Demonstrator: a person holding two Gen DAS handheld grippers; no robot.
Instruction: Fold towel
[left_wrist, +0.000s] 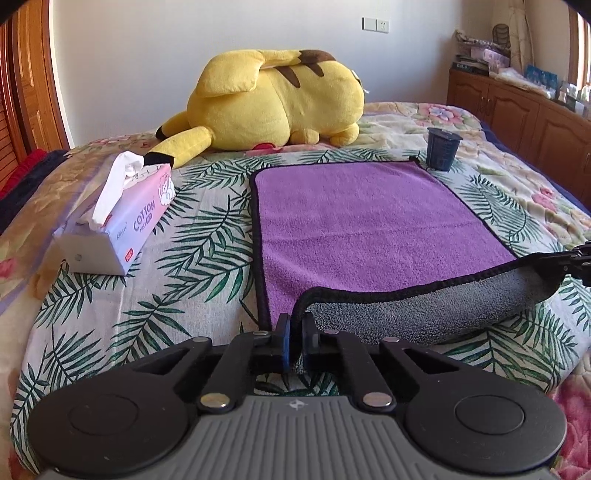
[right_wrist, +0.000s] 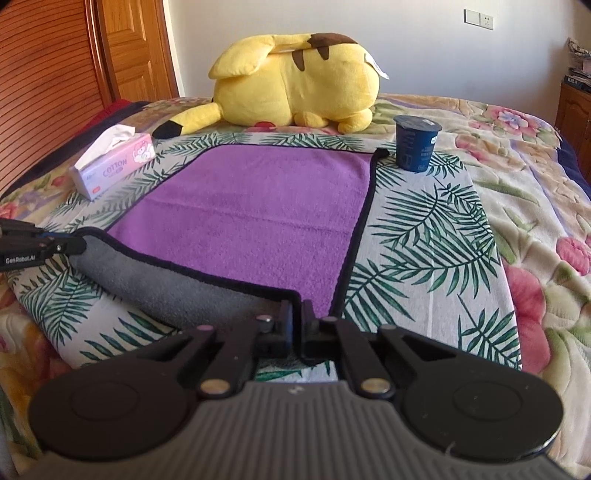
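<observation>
A purple towel (left_wrist: 362, 218) with a black hem and grey underside lies on a palm-leaf cloth on the bed; it also shows in the right wrist view (right_wrist: 258, 214). My left gripper (left_wrist: 296, 328) is shut on the towel's near left corner. My right gripper (right_wrist: 298, 314) is shut on the near right corner. The near edge is lifted and rolled over, so the grey underside (left_wrist: 424, 310) shows between the two grippers. The right gripper also shows at the right edge of the left wrist view (left_wrist: 576, 258), and the left gripper at the left edge of the right wrist view (right_wrist: 40, 243).
A yellow plush toy (left_wrist: 273, 99) lies behind the towel. A pink tissue box (left_wrist: 122, 218) stands to the left. A dark blue cup (left_wrist: 442, 147) stands at the towel's far right corner. A wooden cabinet (left_wrist: 517, 107) is at the right, a wooden door (right_wrist: 74, 74) at the left.
</observation>
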